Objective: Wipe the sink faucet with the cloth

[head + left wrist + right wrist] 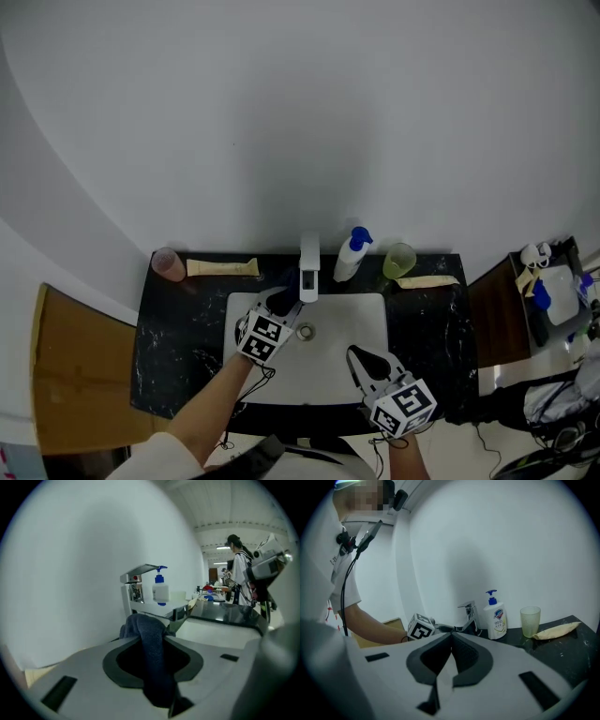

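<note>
A chrome faucet (pixel 309 267) stands at the back of the white sink (pixel 356 319). My left gripper (pixel 281 302) is just left of its spout, over the basin. It is shut on a dark blue cloth (pixel 151 641) that bunches at the tips and hangs down between the jaws. In the left gripper view the faucet (pixel 138 581) is straight ahead, a little beyond the cloth. My right gripper (pixel 364 360) hovers over the basin's front right. Its jaws meet at the tips (pixel 451 637) with nothing between them. It faces the faucet (pixel 469 616).
On the black stone counter (pixel 183 328) stand a pink cup (pixel 170 263), a cream tube (pixel 222 267), a soap pump bottle (pixel 352 253), a green cup (pixel 398 260) and a second tube (pixel 427 281). A wooden surface (pixel 80 375) lies left. A person (pixel 239 573) stands far off.
</note>
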The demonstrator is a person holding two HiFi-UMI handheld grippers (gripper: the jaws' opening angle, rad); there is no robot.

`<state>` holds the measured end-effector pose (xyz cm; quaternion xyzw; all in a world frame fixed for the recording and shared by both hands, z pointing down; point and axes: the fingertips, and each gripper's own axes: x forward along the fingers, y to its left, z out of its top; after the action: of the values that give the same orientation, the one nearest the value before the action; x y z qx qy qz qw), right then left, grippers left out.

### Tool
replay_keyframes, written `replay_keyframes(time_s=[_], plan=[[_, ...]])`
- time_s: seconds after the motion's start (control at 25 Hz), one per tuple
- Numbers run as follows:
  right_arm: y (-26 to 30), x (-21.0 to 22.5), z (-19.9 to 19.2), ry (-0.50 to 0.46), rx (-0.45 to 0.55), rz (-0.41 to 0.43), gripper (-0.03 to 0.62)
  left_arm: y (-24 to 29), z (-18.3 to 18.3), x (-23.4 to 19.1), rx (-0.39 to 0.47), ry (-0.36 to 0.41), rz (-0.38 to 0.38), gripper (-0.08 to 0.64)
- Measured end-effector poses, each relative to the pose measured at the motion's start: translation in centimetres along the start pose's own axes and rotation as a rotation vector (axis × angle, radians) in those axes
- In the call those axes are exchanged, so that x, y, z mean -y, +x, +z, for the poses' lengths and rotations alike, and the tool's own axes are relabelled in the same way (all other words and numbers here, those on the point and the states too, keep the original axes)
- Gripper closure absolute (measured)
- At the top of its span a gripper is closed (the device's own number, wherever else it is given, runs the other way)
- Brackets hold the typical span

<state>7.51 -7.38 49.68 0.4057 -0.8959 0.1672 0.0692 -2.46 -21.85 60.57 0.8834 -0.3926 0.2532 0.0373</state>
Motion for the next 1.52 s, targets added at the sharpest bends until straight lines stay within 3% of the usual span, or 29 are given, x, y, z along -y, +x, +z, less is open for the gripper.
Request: replay_keyframes(time_s=[0.16, 0.56, 0.72, 0.96, 1.24, 1.4, 1.52], plan=[[-1.2, 0.1, -1.1, 0.01, -0.014, -0.007, 0.586, 0.8, 2.7, -0.1, 0.046, 0.104, -0.028, 0.451], [-2.2, 0.4, -0.4, 0.003, 0.006, 0.002, 0.586, -4.3, 0.6, 3.7, 0.056, 0.156, -0.014, 0.451], [-2.0, 0.2, -0.4, 0.002, 0.005, 0.009, 0.586, -1.7, -0.2, 0.7, 0.004, 0.117, 0.053, 0.451], [-1.9, -0.1, -1.3, 0.005, -0.021, 0.015, 0.586, 1.7, 2.7, -0.5, 0.021, 0.189, 0.081, 0.451], [-2.3, 0.0, -1.3, 0.003, -0.015, 0.023, 0.586, -1.3, 2.4, 2.2, 0.068, 0.138, 0.061, 0.451], [-1.8, -0.1, -0.8, -0.016, -0.012, 0.044, 0.586, -3.8, 1.4, 2.8, 0.085, 0.037, 0.062, 0.451], [-1.5, 0.1, -0.8, -0.012, -0.012, 0.049, 0.586, -3.6, 0.6, 2.0, 0.061, 0.009, 0.08, 0.451]])
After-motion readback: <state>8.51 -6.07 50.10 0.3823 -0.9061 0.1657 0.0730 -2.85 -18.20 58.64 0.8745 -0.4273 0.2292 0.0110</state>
